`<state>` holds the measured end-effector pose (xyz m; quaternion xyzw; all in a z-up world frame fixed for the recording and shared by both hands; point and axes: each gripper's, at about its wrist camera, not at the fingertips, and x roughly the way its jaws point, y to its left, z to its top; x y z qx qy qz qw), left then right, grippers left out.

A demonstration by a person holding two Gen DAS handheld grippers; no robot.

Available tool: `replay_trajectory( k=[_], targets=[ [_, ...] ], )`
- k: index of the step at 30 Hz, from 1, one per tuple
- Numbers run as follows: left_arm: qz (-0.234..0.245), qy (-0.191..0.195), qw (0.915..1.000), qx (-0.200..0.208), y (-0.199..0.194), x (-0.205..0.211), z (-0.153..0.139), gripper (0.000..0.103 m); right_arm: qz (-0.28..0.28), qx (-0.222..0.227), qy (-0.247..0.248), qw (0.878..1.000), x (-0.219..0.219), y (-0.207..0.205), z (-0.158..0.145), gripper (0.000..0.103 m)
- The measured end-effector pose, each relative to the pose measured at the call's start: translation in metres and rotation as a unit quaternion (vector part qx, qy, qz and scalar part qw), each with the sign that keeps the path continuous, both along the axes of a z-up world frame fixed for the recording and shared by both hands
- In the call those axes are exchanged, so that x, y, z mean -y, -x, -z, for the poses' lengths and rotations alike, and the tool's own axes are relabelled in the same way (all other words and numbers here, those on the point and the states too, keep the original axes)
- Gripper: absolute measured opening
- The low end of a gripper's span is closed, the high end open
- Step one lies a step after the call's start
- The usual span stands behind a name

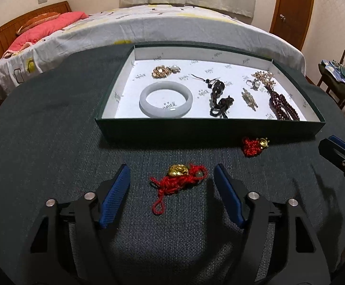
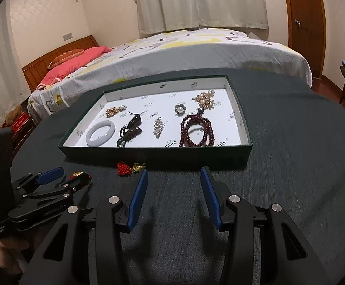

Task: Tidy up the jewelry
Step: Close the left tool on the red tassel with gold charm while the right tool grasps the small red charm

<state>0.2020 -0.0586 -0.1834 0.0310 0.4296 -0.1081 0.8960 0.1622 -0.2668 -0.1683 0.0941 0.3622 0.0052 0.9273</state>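
Left claw (image 1: 172, 180): mine, spread, pads clear of the charm.
Gold charm (image 1: 178, 170): on red cord, on the cloth between my left pads, near the tray's (image 1: 210, 131) front wall.
Right claw (image 2: 174, 180): spread, empty.
Second charm (image 2: 129, 167): by the tray's front wall, left of my right claw.

Bed (image 1: 172, 30), curtains (image 2: 201, 2), wooden door (image 2: 305, 23)

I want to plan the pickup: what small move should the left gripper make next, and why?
Probably close the left gripper on the red cord charm with the gold piece. The charm lies on the table between the open fingers, outside the tray that holds the other jewelry.
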Motion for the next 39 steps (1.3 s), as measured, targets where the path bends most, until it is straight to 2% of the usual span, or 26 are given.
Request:
replay_trajectory(
  k=[5,7,8,9,18,25,31,37,39],
  targets=[
    [0.005,-0.006,1.0,0.0,-0.001,0.001,0.003,0.052,-0.004,-0.003,0.001,1.0,-0.003,0.0,0.003,0.046],
    [0.006,-0.003,1.0,0.001,-0.001,0.0,0.003,0.039,-0.009,-0.005,0.0,1.0,-0.007,-0.001,0.005,0.046],
    [0.007,-0.004,1.0,0.002,-0.002,0.0,0.003,0.028,-0.011,-0.007,0.0,1.0,-0.008,-0.002,0.005,0.046],
    [0.008,-0.006,0.9999,0.003,-0.002,-0.001,0.002,0.027,-0.016,-0.008,-0.001,1.0,-0.012,-0.003,0.006,0.046],
    [-0.002,0.0,0.9999,0.015,0.001,-0.016,-0.004,0.024,-0.065,-0.009,0.007,0.998,-0.048,-0.019,0.006,0.046],
    [-0.033,-0.006,0.9991,0.027,0.002,-0.042,-0.018,0.024,-0.096,-0.021,0.02,0.995,-0.073,-0.042,0.013,0.044],
    [-0.058,-0.005,0.9979,0.027,0.0,-0.061,-0.021,0.024,-0.108,-0.041,0.032,0.993,-0.084,-0.057,0.022,0.033],
    [-0.057,-0.004,0.9981,0.024,0.0,-0.062,-0.02,0.024,-0.113,-0.056,0.051,0.991,-0.084,-0.061,0.028,0.027],
    [-0.056,-0.005,0.9982,0.024,0.0,-0.062,-0.019,0.024,-0.114,-0.056,0.057,0.99,-0.083,-0.06,0.028,0.021]
  ],
)
